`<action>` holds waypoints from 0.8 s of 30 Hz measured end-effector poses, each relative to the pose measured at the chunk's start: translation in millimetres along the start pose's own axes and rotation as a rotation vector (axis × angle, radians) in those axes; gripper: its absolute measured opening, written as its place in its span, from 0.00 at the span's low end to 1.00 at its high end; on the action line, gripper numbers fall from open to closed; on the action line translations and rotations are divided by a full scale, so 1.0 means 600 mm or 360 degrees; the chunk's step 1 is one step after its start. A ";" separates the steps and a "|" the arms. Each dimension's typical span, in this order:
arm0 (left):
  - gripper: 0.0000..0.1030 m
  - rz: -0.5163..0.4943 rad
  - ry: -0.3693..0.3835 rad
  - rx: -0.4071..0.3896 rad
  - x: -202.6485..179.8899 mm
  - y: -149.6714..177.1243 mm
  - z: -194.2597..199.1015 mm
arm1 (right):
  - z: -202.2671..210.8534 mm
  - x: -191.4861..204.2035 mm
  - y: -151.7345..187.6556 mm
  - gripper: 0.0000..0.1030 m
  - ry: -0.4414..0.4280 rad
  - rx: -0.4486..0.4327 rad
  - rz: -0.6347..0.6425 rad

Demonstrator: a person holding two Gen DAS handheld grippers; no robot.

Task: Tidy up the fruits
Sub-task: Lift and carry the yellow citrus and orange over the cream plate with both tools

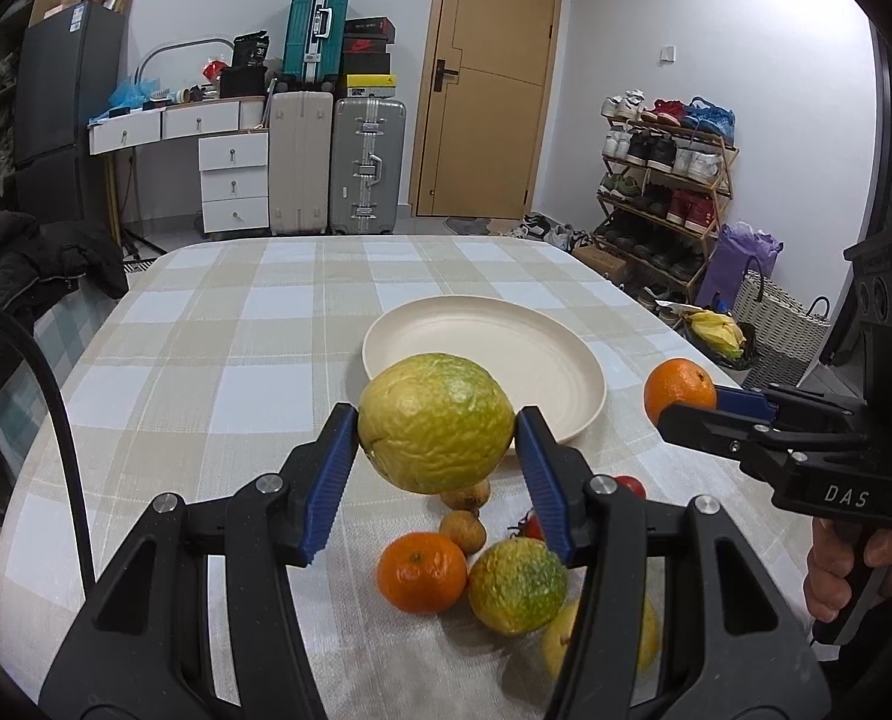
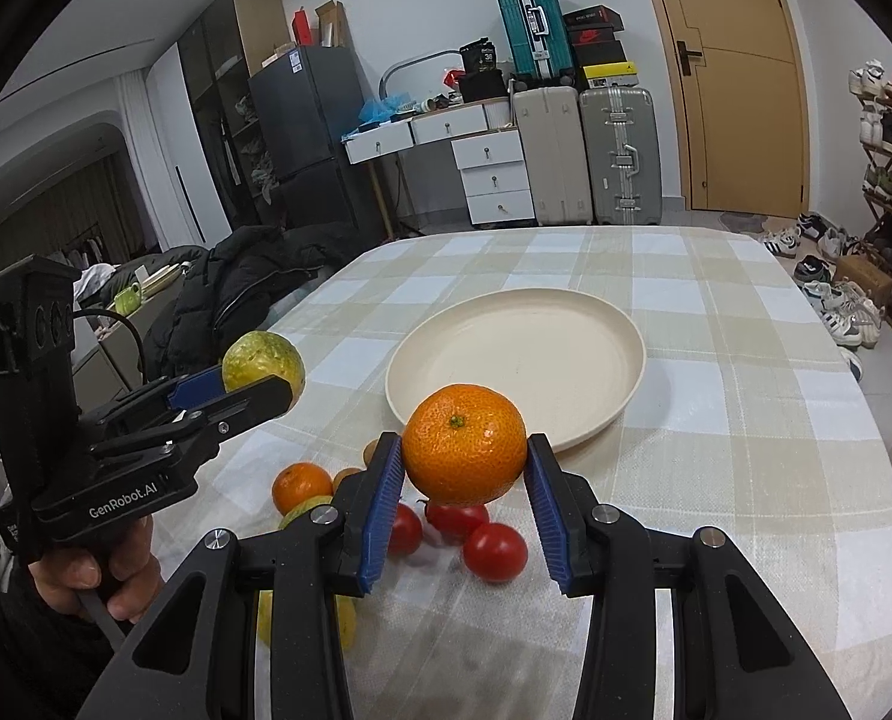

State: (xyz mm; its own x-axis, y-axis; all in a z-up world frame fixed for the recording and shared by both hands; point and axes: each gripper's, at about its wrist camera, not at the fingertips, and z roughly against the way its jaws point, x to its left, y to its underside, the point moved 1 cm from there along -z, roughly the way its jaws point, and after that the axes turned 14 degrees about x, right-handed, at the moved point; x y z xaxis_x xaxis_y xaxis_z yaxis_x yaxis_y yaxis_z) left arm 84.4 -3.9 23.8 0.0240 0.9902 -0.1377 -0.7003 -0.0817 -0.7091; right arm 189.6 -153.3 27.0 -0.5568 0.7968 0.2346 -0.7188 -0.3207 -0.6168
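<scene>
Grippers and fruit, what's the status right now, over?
Left gripper shut on green-yellow citrus, right gripper shut on orange, both lifted. Plate bare, just ahead. Path clear; more fruit on tablecloth below.

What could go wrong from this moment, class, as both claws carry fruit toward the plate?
1. The yellow-green fruit is round and held only at its sides by the left claw; it might slip onto the loose fruits below.
2. Both claws head for one plate, so the right claw with its orange might bump the left.
3. Dropped round fruit could roll off the shallow plate.
</scene>
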 end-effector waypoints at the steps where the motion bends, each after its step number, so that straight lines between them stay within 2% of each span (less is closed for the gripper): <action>1: 0.50 0.0006 0.0000 0.0005 0.001 -0.003 -0.005 | -0.002 -0.001 -0.002 0.41 -0.0001 0.0001 -0.0005; 24: 0.50 -0.0023 -0.0024 0.0100 -0.018 -0.052 -0.102 | -0.067 -0.042 -0.061 0.41 -0.0017 0.0089 -0.0103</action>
State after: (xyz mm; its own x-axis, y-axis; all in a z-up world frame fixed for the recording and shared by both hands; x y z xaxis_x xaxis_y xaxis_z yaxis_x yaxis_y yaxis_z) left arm 149.7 -19.0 4.8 0.0238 0.9928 -0.1172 -0.7433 -0.0608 -0.6662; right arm 246.6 -141.3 13.4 -0.5128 0.8113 0.2808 -0.7753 -0.2971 -0.5574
